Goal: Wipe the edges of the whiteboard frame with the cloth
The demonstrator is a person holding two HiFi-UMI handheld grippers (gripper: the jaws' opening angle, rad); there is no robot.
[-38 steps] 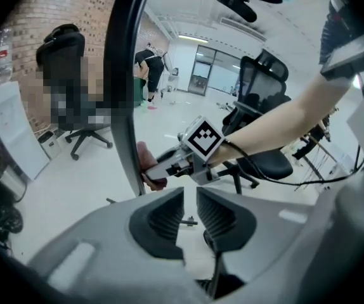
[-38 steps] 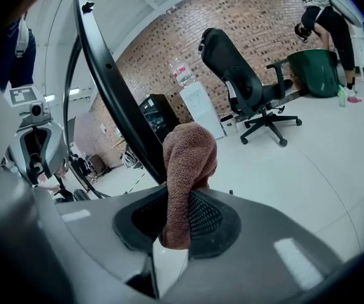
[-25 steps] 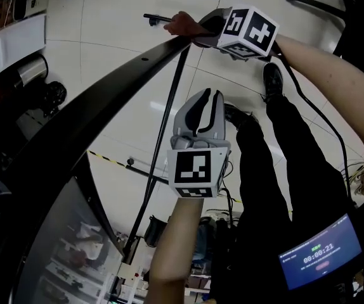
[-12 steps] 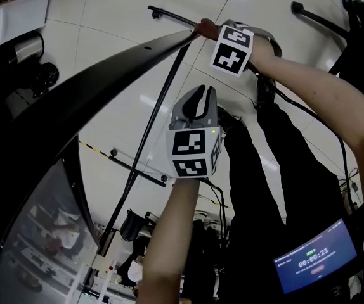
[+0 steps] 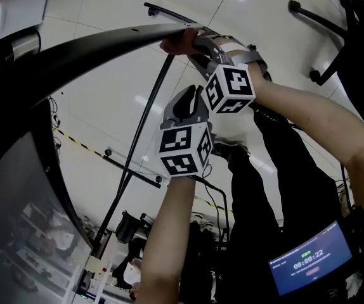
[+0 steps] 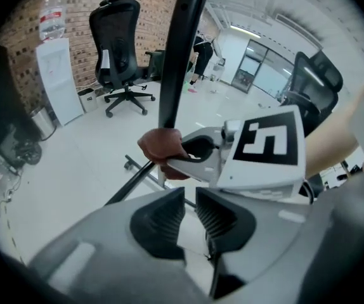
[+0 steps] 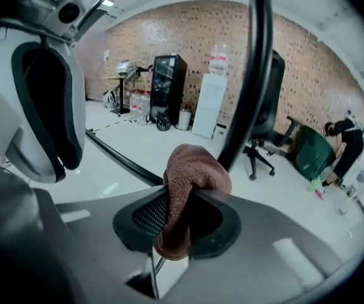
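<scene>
Head view: a reddish-brown terry cloth (image 5: pixel 177 41) is gripped by the right claw (image 5: pixel 191 44) against the curved black whiteboard frame (image 5: pixel 93 49), at the upper centre of the picture.

In the right gripper view, the right claw (image 7: pixel 177 215) is seen clamped on a fold of the cloth (image 7: pixel 191 173). The cloth's bunched end stands above the pads, right at the frame (image 7: pixel 256 75). In the left gripper view, the cloth (image 6: pixel 160 147) is seen lying against the frame (image 6: pixel 182 49) near picture centre, with a black office chair (image 6: pixel 122 43) on the white floor (image 6: pixel 74 170) at upper left. The left claw (image 5: pixel 191 103) is held mid-picture in the head view, just below the right one and off the frame. Its jaws are parted by a narrow slit, and nothing is held between them (image 6: pixel 190 217).
</scene>
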